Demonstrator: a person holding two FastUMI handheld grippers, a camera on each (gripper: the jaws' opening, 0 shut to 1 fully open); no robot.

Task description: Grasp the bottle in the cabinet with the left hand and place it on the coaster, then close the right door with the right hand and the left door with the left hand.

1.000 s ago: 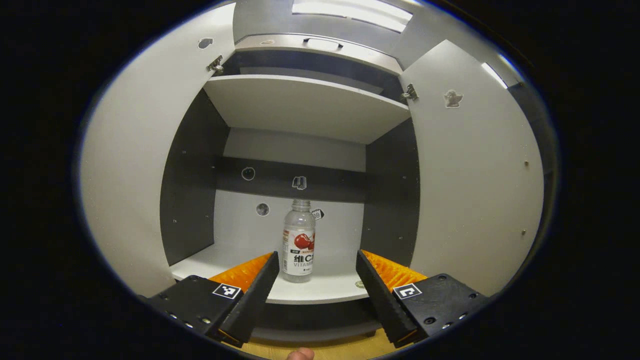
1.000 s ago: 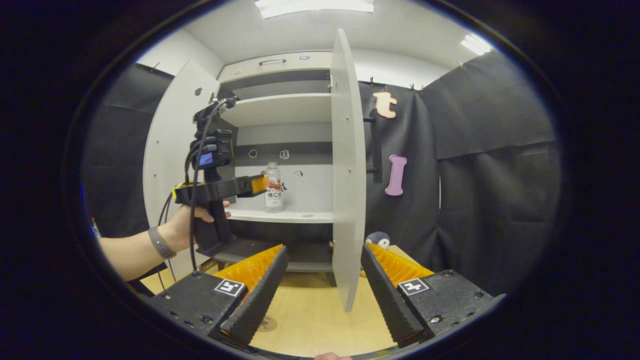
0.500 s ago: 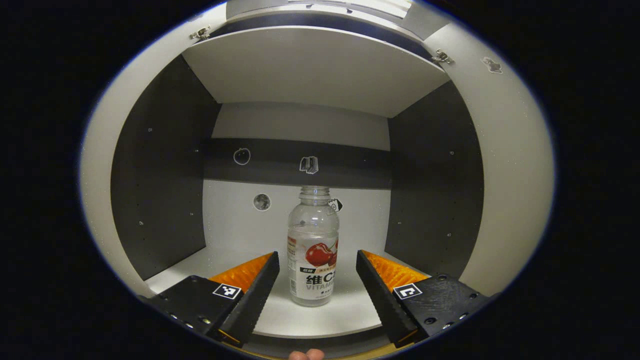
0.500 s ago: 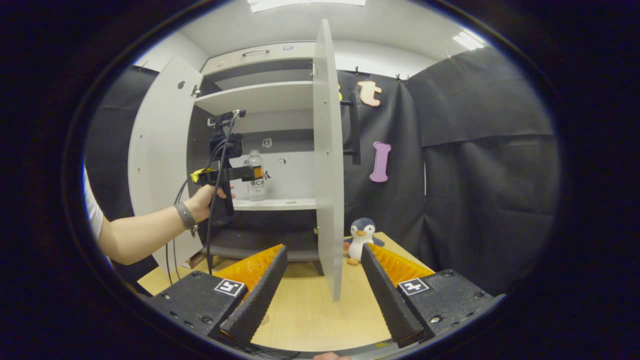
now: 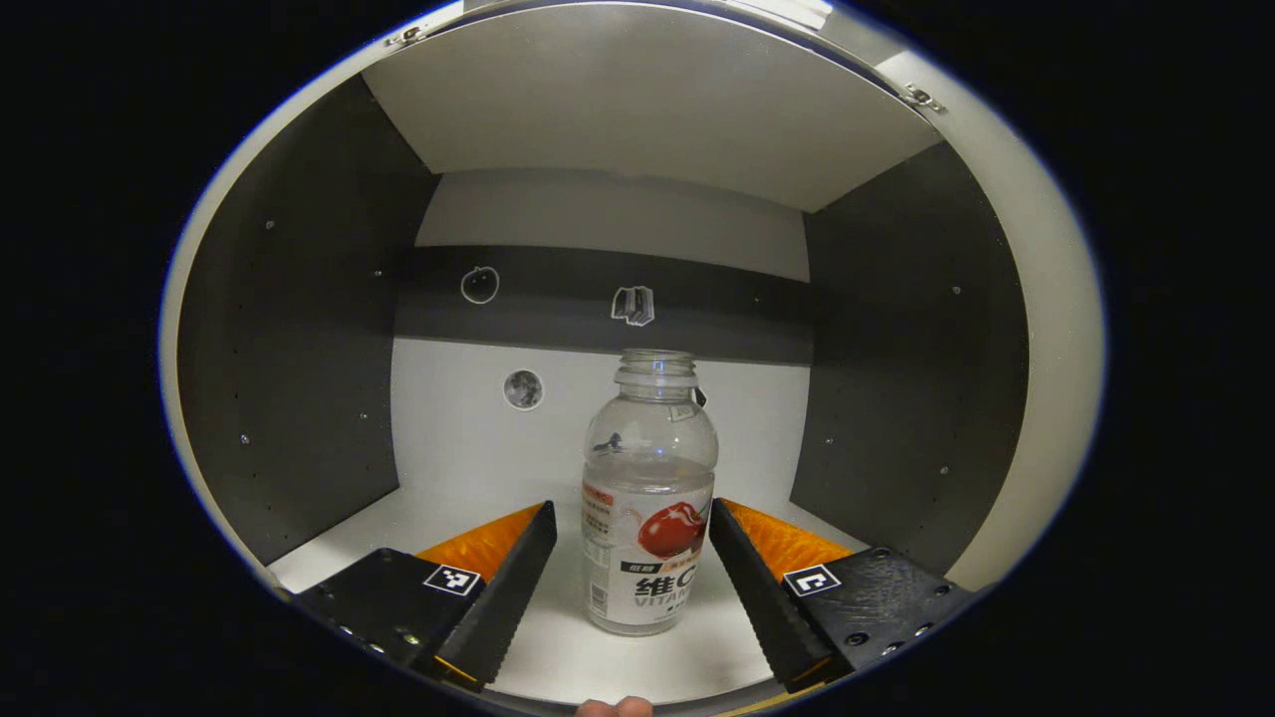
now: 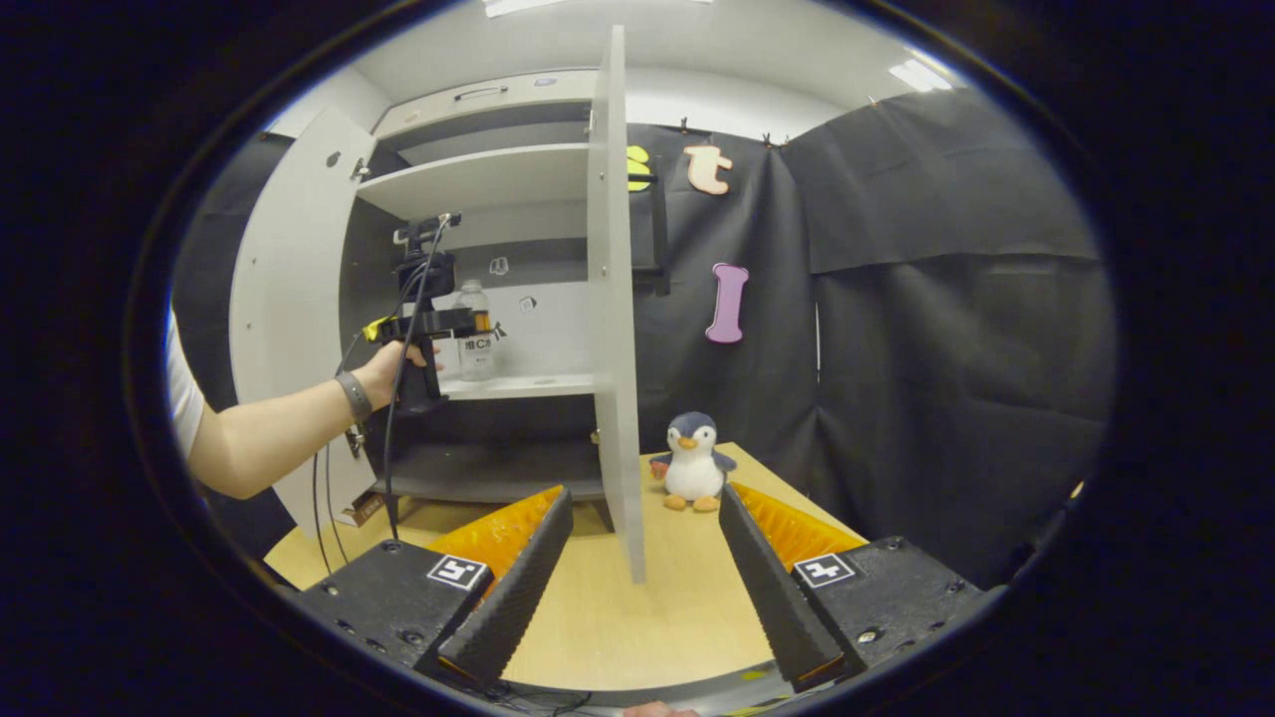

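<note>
Left tool (image 5: pixel 628 558) sits inside the cabinet (image 5: pixel 299 349) with its fingers spread wide, one on each side of the bottle (image 5: pixel 647 508); neither pad seems to be pressing yet, though the right-hand finger (image 5: pixel 742 558) looks very near the label. The bottle stands upright on the lower shelf (image 5: pixel 478 498), roughly central and well clear of the side walls, so you have room to straddle it squarely. You are low on the body, at label height (sensible, since the neck is narrow and the bottle is partly filled, so the weight sits low). My read: this is the approach just short of closing, and the first step of the task is barely begun. In the right gripper view your left hand (image 6: pixel 383 368) holds that tool level at the shelf, which keeps the bottle vertical for the lift. Right tool (image 6: pixel 642 578) hangs wide and empty above the tabletop (image 6: pixel 677 588), facing the edge of the right door (image 6: pixel 613 299), probably parked there for the push to come. Left door (image 6: pixel 284 299) is swung fully open. A penguin toy (image 6: pixel 690 463) stands beyond the right door, close to its swing; watch it.
</note>
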